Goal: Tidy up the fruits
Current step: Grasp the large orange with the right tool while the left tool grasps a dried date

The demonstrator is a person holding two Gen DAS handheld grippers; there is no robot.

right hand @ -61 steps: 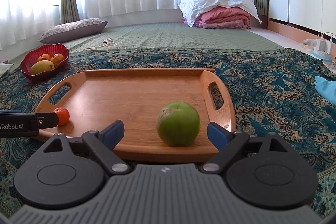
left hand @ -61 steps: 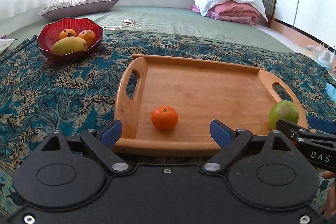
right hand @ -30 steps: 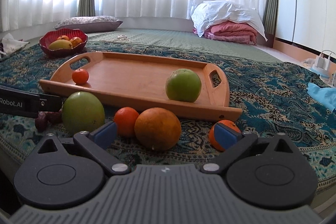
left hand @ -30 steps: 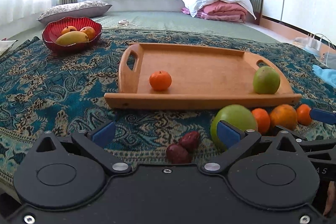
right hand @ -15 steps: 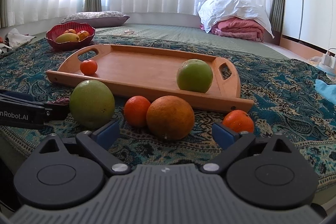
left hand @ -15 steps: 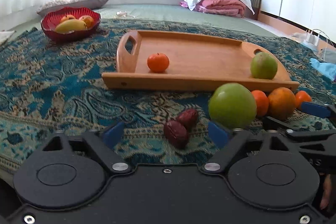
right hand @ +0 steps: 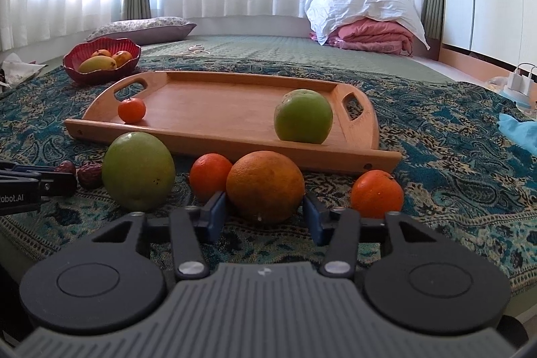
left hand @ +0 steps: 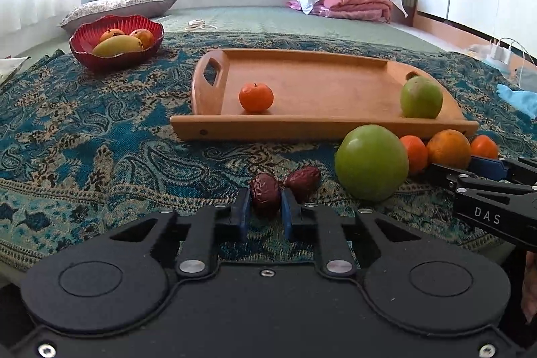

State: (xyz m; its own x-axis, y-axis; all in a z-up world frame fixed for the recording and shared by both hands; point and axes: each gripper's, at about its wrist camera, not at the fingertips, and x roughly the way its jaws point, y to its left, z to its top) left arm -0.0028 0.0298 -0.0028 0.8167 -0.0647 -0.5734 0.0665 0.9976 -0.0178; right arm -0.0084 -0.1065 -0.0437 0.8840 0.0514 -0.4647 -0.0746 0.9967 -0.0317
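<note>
Left tongs (left hand: pixel 265 205) are clamped on a dark red date (left hand: pixel 265 193), blue pads pressed to both its sides, the fruit sitting low on the patterned cloth (left hand: pixel 84 150). A second date (left hand: pixel 303 178) lies just beside it, touching or nearly so. To the right of that pair sits a big green fruit (left hand: pixel 371 167), and behind it a row of three: a mandarin (left hand: pixel 414 153), a large orange (left hand: pixel 448 148), and another mandarin (left hand: pixel 484 147).

Over to the right tongs (right hand: pixel 265 215): the jaws are closing around the large orange (right hand: pixel 265 187), which sits squarely between the blue pads. The left pad is at the peel; whether the right one has made contact yet, I cannot tell. A mandarin (right hand: pixel 210 171) touches the orange on its left, another mandarin (right hand: pixel 376 193) sits apart on its right, and the big green fruit (right hand: pixel 138 170) is further left.

Beyond this line of fruit stands the wooden tray (right hand: pixel 214 103), carrying a small mandarin (right hand: pixel 132 110) near its left handle and a green fruit (right hand: pixel 303 116) near its right handle. Far left at the back, a red bowl (right hand: pixel 100 69) holds a mango (right hand: pixel 97 63) and other orange-yellow fruit.
</note>
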